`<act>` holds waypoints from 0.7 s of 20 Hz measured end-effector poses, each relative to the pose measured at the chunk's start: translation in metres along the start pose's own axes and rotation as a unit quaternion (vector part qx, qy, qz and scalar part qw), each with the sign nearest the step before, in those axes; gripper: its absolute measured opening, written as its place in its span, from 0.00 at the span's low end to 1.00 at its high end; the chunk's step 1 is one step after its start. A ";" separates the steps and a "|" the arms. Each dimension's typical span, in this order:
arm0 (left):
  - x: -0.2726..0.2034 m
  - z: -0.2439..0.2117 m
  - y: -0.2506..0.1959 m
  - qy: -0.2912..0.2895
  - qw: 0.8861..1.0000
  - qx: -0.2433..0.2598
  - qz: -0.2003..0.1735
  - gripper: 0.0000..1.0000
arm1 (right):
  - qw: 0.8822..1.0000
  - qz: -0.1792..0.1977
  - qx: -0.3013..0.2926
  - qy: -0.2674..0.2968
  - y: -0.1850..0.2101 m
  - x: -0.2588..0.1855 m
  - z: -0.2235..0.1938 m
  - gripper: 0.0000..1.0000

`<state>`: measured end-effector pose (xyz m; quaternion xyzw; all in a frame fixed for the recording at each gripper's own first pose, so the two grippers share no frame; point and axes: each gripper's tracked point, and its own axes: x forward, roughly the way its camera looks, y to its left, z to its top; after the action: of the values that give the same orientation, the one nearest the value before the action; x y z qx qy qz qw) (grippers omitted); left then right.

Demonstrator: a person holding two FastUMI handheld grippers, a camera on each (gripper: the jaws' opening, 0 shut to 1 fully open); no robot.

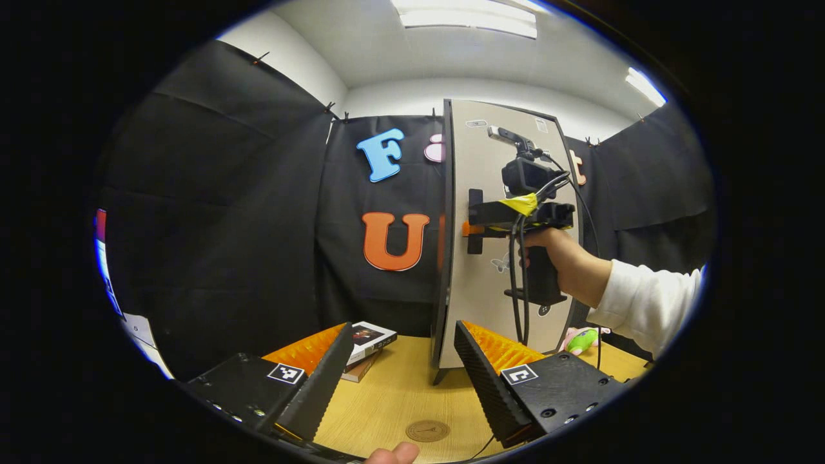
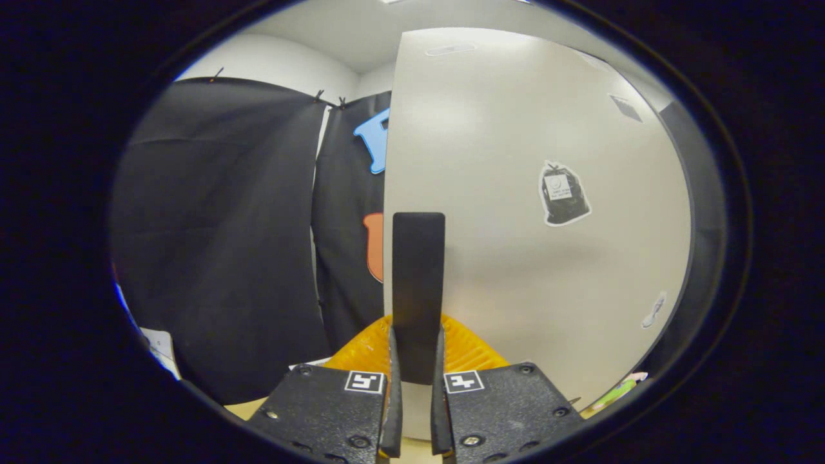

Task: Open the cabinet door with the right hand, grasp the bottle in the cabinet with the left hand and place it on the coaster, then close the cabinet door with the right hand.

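Black cloth point(image 1: 245, 212) is hung as the booth's wall on the left and behind, and it is pinned along its upper edge. Another black cloth panel point(image 1: 651, 174) is seen on the right. A white wall point(image 1: 290, 61) and a white ceiling point(image 1: 412, 51) are seen above the cloth. Two ceiling lights point(image 1: 467, 18) are lit. A light wooden counter point(image 1: 399, 399) is seen below.

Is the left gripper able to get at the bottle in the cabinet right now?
Probably not yet. The cabinet door looks closed or barely open, with the right gripper clamped on its handle. The left gripper hangs open over the table.
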<state>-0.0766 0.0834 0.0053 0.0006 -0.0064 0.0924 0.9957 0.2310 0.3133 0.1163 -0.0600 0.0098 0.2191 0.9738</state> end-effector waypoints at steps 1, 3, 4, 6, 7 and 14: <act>-0.001 0.001 -0.001 -0.002 1.000 -0.001 -0.003 0.95 | 1.000 0.004 -0.002 -0.002 0.000 -0.004 0.000 0.21; -0.004 0.005 -0.005 -0.007 1.000 -0.002 -0.008 0.95 | 1.000 0.014 -0.001 -0.002 -0.001 -0.013 -0.001 0.20; -0.005 0.006 -0.008 -0.009 1.000 -0.004 -0.012 0.95 | 1.000 0.019 0.002 -0.001 -0.002 -0.017 -0.001 0.20; -0.008 0.007 -0.013 -0.010 1.000 -0.006 -0.019 0.95 | 1.000 0.028 0.001 0.000 -0.005 -0.021 -0.002 0.20; -0.009 0.007 -0.016 -0.010 1.000 -0.006 -0.022 0.95 | 1.000 0.030 -0.001 0.000 -0.006 -0.025 -0.002 0.20; -0.014 -0.001 -0.044 0.002 0.998 -0.012 -0.054 0.95 | 0.999 0.032 -0.002 0.000 -0.015 -0.047 -0.003 0.20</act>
<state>-0.0823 0.0379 0.0043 -0.0107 -0.0058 0.0387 0.9992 0.1952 0.2794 0.1168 -0.0611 0.0109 0.2500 0.9662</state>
